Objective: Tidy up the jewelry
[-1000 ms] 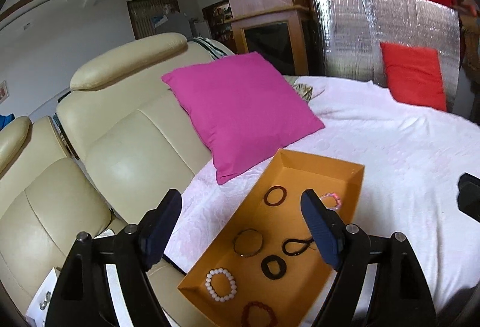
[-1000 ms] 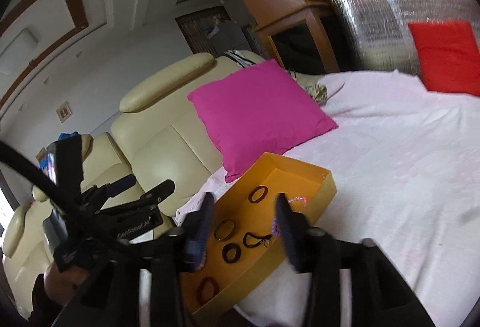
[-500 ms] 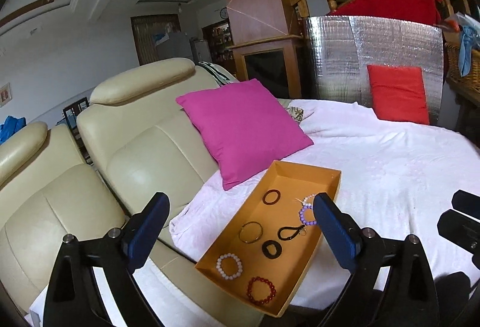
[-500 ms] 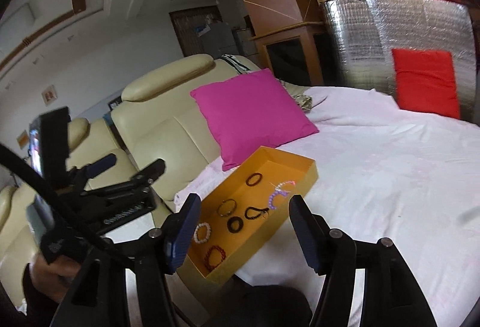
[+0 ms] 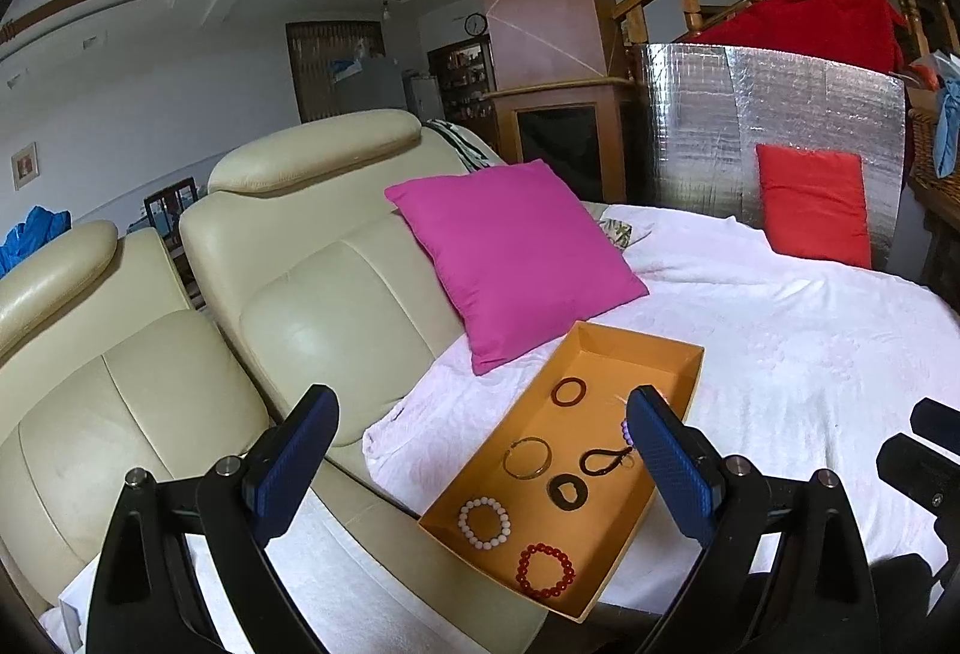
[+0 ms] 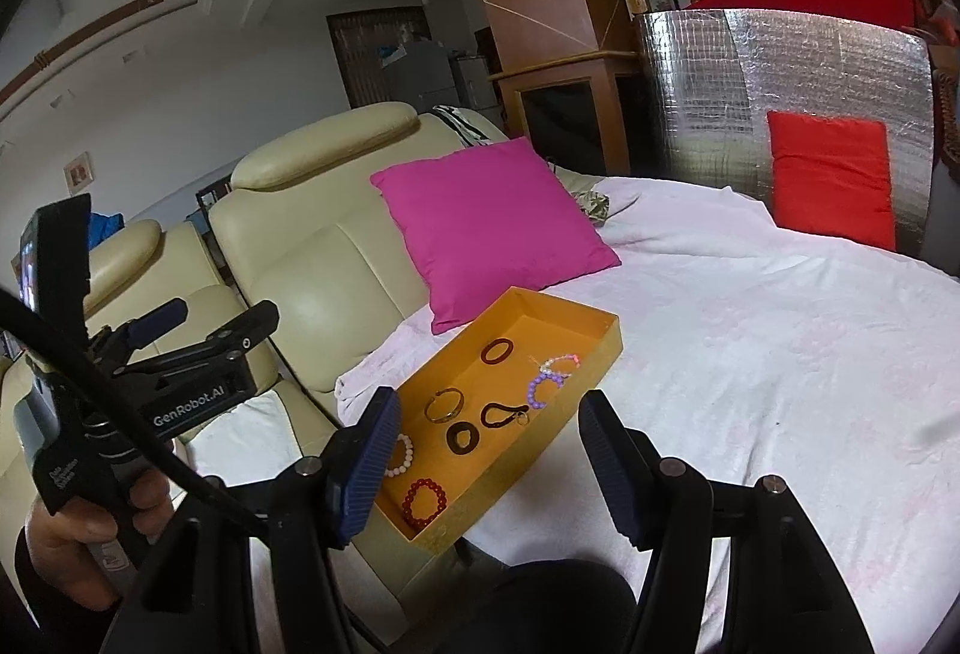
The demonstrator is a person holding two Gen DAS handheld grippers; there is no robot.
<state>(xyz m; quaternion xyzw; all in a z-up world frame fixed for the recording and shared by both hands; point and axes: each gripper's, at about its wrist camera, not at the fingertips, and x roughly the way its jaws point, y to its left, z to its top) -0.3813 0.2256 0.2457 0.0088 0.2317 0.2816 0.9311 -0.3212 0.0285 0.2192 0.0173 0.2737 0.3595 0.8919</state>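
The left hand-held gripper (image 5: 480, 459) hangs over the cream sofa (image 5: 312, 306), jaws wide with nothing between them. Beside it, the orange tray (image 6: 591, 375) of bracelets rests on the white-covered bed (image 6: 750, 330). The right hand-held gripper (image 6: 489, 453), jaws having just been opening, stands apart, holding nothing.

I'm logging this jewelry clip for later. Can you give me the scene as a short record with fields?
setting: white cloth beside a cream sofa
container: orange tray lying on the cloth
contents: red bead bracelet, white bead bracelet, gold bangle, purple bead bracelet, several dark rings
nearby: pink cushion
left gripper: open, empty
right gripper: open, empty
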